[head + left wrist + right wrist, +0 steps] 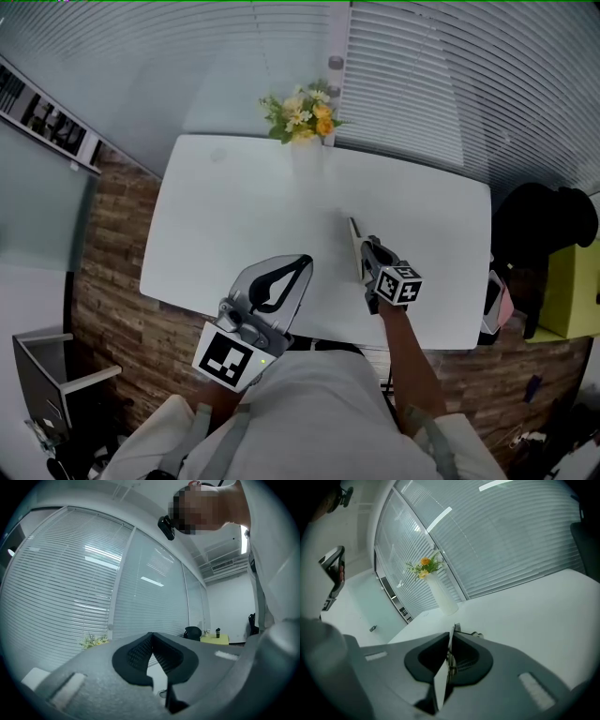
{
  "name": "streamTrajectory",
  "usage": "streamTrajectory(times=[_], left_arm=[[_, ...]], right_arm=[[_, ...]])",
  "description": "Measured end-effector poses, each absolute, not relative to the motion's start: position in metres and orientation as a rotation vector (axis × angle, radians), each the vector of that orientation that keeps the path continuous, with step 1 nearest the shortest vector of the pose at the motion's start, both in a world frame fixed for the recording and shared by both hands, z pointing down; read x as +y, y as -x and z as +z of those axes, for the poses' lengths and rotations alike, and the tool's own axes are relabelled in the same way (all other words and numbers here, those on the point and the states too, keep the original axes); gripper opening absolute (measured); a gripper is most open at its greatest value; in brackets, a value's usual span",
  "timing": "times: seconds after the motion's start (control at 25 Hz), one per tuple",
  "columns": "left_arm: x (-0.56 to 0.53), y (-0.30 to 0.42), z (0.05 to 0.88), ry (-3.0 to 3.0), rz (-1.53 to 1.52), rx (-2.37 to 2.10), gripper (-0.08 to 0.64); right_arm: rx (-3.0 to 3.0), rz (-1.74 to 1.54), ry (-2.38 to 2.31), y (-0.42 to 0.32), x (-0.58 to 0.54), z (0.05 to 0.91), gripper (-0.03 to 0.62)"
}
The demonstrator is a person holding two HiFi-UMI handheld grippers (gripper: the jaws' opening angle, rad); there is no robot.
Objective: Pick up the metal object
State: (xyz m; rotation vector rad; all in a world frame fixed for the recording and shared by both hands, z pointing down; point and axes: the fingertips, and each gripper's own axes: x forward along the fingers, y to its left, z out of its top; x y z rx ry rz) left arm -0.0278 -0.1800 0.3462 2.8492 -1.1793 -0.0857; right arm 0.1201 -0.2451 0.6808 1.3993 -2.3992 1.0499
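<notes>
- Over the right half of the white table [234,216], the right gripper [452,640] is clamped on the metal object [354,239]. This is a thin flat strip standing on edge between the pads and poking out past the tips.
- To the left, over the near edge, the left gripper [302,262] has its jaws closed tip to tip, with nothing between them.
- A vase of flowers [305,117] stands at the far edge.

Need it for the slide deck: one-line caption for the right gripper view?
Right gripper shut on a thin metal object, with white table and flower vase beyond.
</notes>
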Motion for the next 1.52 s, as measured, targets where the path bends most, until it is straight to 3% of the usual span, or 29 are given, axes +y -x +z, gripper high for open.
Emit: streamTrajectory(times=[1.52], left_arm=[[-0.179, 0.014, 0.331, -2.879, -0.148, -1.148, 0.002]], right_arm=[[-2.599, 0.366, -1.472, -0.12, -0.222, 0.438, 0.02]])
